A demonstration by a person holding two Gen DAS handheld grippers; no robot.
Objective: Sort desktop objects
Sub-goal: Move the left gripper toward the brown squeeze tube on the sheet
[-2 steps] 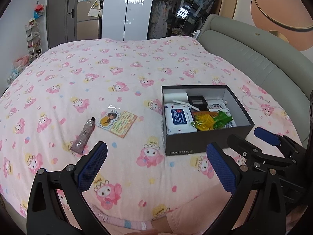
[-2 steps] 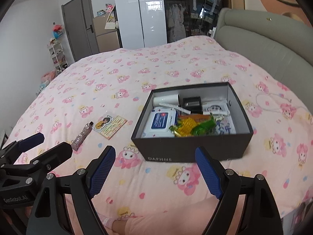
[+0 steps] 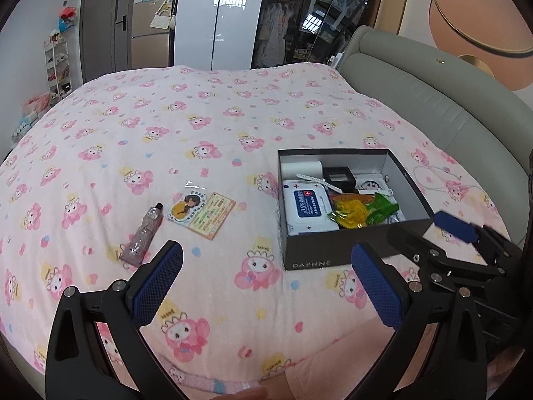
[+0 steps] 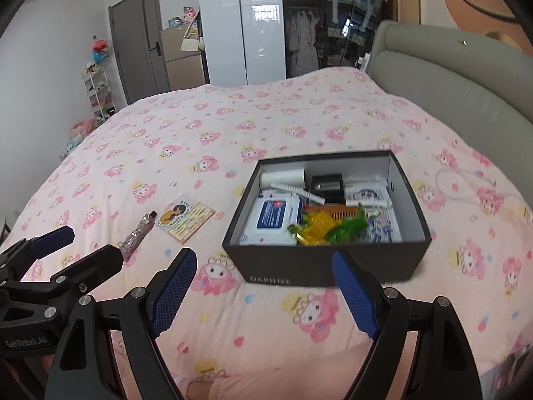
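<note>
A black box (image 3: pixel 333 250) (image 4: pixel 319 263) sits on the pink bedspread, holding a wipes pack (image 3: pixel 306 206) (image 4: pixel 273 216), yellow and green wrappers (image 3: pixel 363 213) (image 4: pixel 329 226), a white roll and other small items. A crinkled tube (image 3: pixel 143 233) (image 4: pixel 138 233) and a colourful card (image 3: pixel 203 213) (image 4: pixel 186 216) lie to the left of the box. My left gripper (image 3: pixel 266 286) is open and empty, above the bed's near edge. My right gripper (image 4: pixel 263 293) is open and empty, just in front of the box.
A white cable (image 3: pixel 439 180) (image 4: pixel 466 183) lies on the bedspread to the right of the box. A grey padded headboard (image 3: pixel 433 100) runs along the right. Wardrobes and a door stand at the far side.
</note>
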